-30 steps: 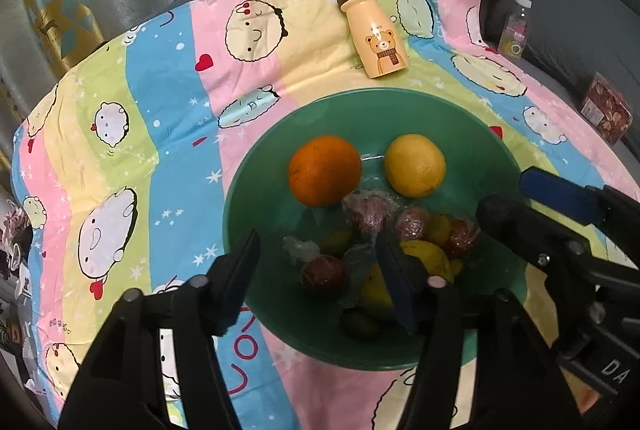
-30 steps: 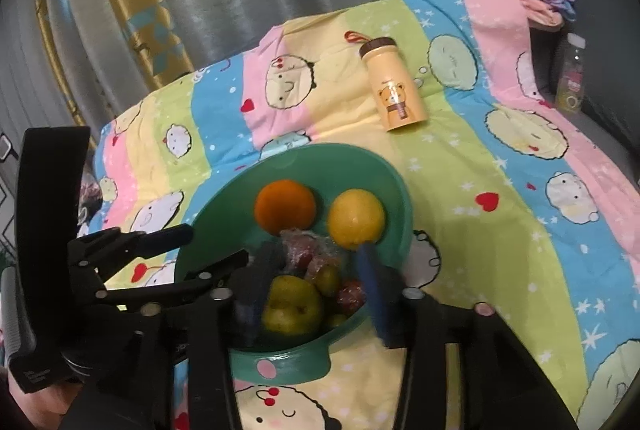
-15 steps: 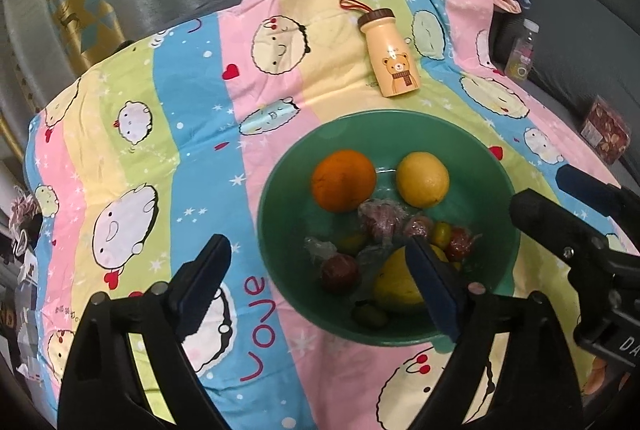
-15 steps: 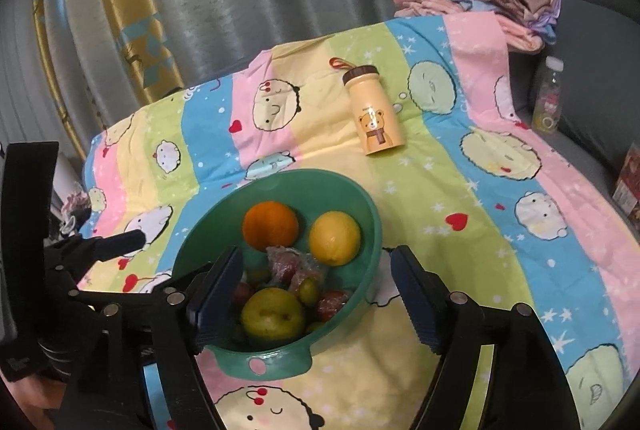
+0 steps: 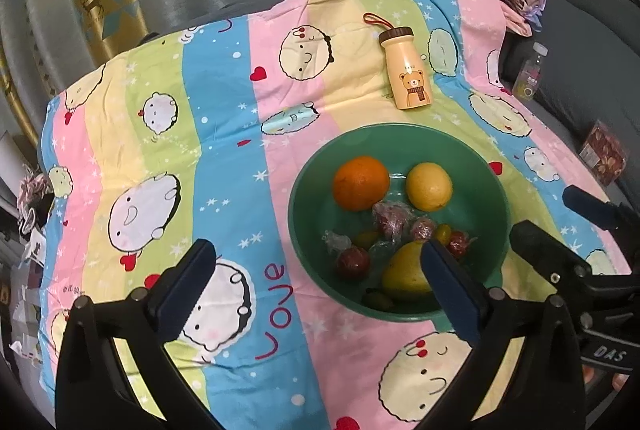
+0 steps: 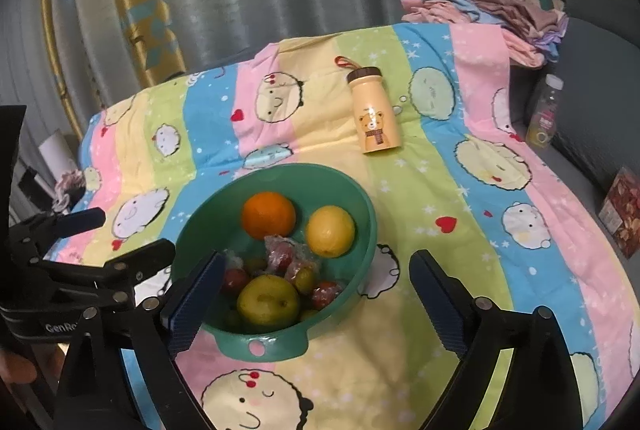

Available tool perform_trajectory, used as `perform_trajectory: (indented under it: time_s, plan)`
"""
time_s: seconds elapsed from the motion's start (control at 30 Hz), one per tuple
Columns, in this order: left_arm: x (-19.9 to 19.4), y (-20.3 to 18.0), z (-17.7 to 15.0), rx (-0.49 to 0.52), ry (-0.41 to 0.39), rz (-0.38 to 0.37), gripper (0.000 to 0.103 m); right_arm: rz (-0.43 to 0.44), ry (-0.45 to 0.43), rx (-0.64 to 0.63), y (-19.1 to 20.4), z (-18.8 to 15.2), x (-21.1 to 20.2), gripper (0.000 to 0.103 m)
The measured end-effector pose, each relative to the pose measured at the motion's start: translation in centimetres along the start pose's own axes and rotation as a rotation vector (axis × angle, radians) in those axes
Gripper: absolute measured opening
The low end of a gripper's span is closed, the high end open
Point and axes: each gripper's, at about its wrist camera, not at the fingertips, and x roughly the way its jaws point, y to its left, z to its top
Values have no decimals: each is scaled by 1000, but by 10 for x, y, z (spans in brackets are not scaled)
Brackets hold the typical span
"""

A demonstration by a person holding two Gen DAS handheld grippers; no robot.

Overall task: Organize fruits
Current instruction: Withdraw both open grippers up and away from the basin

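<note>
Looking past your tongs, you see a striped pastel cartoon-print cloth (image 5: 224,134) covering the bench, with a cream bear-print bottle with a brown cap (image 5: 408,70) lying on it beyond the round green plastic bowl (image 5: 304,230). A folded pile of fabrics (image 6: 492,10) sits at the far corner, and a small clear plastic bottle (image 6: 544,114) stands off the cloth's right edge. Inside the bowl lie an orange (image 5: 361,183), a yellow lemon (image 5: 429,186), a yellow-green pear (image 6: 268,300) and several small wrapped fruits (image 6: 288,258). Your left tongs (image 5: 320,290) have just been opening and now stand wide with nothing between them, their right finger over the bowl's near side. Your right tongs (image 6: 316,294), likewise just opening, are spread and empty, straddling the bowl's near right rim.
</note>
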Motion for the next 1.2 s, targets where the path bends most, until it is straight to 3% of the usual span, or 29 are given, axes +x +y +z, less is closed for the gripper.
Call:
perform_trajectory:
  time_s: [0.4,0.73,1.2]
  plan:
    - [-19,1,4,-117,31,25,103,-5,6,12,-7,1,-6,94]
    - [-24,-3,6,-109,13,59,103,-20,13,0,-8,0,-8,94]
    - [-25,-3,7,-128,1,42,103,-19,30,-41,0,1,-6,94]
